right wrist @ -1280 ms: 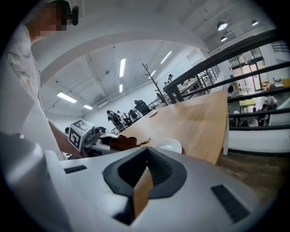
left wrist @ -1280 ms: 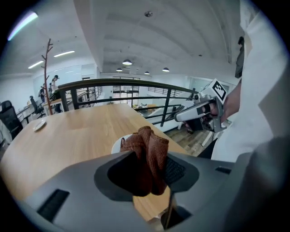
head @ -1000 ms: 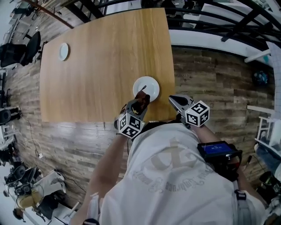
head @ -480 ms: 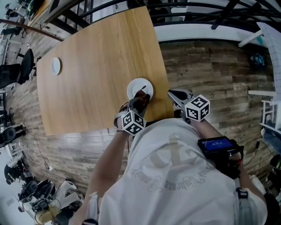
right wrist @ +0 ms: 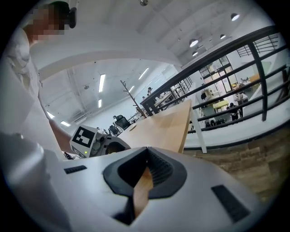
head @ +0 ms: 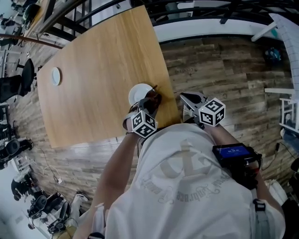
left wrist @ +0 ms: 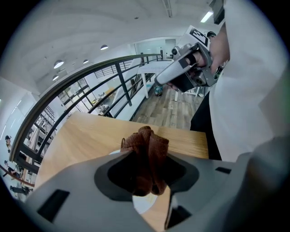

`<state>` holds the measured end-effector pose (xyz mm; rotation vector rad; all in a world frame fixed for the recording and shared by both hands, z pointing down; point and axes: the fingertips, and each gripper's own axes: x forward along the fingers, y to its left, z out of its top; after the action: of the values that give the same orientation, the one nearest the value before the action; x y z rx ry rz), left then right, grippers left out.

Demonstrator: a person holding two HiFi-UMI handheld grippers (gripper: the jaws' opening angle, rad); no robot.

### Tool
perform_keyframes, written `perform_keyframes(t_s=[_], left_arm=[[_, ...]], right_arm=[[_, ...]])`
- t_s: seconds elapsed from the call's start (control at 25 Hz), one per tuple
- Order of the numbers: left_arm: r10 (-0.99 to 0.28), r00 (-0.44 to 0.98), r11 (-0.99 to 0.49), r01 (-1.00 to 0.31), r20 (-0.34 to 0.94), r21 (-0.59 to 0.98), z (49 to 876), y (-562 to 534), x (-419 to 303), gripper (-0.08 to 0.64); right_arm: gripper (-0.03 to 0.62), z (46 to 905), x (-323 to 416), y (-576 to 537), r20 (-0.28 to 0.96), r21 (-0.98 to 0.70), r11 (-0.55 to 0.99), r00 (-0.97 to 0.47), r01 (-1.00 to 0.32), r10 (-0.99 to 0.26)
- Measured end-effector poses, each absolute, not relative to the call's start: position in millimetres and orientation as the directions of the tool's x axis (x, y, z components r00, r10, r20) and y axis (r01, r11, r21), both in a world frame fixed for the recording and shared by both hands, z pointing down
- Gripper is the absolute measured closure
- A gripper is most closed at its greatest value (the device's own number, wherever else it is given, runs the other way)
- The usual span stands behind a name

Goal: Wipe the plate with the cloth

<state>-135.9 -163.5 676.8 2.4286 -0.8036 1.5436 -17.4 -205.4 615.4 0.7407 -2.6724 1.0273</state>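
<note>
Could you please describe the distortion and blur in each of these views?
Head view: sharp, table edges bowed. Left gripper view: fisheye, black corners, cloth crisp, railing curved. Right gripper view: same vignette, bright ceiling lights.

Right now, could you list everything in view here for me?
Light wooden table: one, tan, centre.
Round white plate: one, white, by the table's near edge.
Small white disc: one, white, table's far left side.
Brown cloth: one, brown, bunched over the plate's edge.
Black metal railing: one, black, beyond the table.
Black office chair: at least one, black, left edge.
Left gripper: one, grey, shut on the cloth.
Right gripper: one, grey, shut, empty, beside the table's near corner.
White shirt: one, white, on the person.
</note>
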Motion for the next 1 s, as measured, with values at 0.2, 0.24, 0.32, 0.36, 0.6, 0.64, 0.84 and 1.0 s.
perform_keyframes(t_s=[0.2,0.24,0.32,0.36,0.6,0.64,0.84,1.0], left_arm=[[-0.347,0.315,-0.851,-0.501,0.883,-0.156,681.2,-170.4,-125.6,0.391],[-0.348,0.310,-0.848,-0.505,0.885,-0.157,681.6,-170.6,-127.3,0.391],[-0.355,0.294,-0.839,-0.519,0.887,-0.163,680.5,-169.6,-134.0,0.391],[-0.358,0.286,-0.834,-0.526,0.889,-0.167,679.3,-168.3,-138.1,0.391],[-0.374,0.217,-0.782,-0.596,0.902,-0.182,677.1,-150.9,-174.6,0.391],[-0.376,0.203,-0.771,-0.610,0.904,-0.184,677.9,-147.9,-182.1,0.391],[-0.379,0.142,-0.738,-0.642,0.914,-0.207,678.8,-141.0,-215.4,0.391],[-0.383,0.099,-0.724,-0.650,0.918,-0.232,676.7,-145.5,-230.6,0.391]], right_arm=[[0.580,618.9,-2.8,-204.5,0.341,-0.583,0.618,-0.850,-0.526,-0.401],[0.580,618.9,-2.1,-205.2,0.340,-0.584,0.619,-0.850,-0.526,-0.402],[0.578,618.3,-2.7,-206.6,0.336,-0.584,0.623,-0.854,-0.520,-0.398],[0.578,617.8,-3.2,-207.0,0.335,-0.585,0.626,-0.856,-0.516,-0.393],[0.580,615.2,-10.2,-206.8,0.329,-0.587,0.645,-0.873,-0.489,-0.361],[0.580,615.4,-11.6,-206.1,0.329,-0.587,0.648,-0.875,-0.484,-0.355],[0.580,616.1,-16.1,-203.0,0.333,-0.589,0.657,-0.882,-0.471,-0.333],[0.579,615.2,-13.8,-201.8,0.335,-0.588,0.656,-0.881,-0.473,-0.334]])
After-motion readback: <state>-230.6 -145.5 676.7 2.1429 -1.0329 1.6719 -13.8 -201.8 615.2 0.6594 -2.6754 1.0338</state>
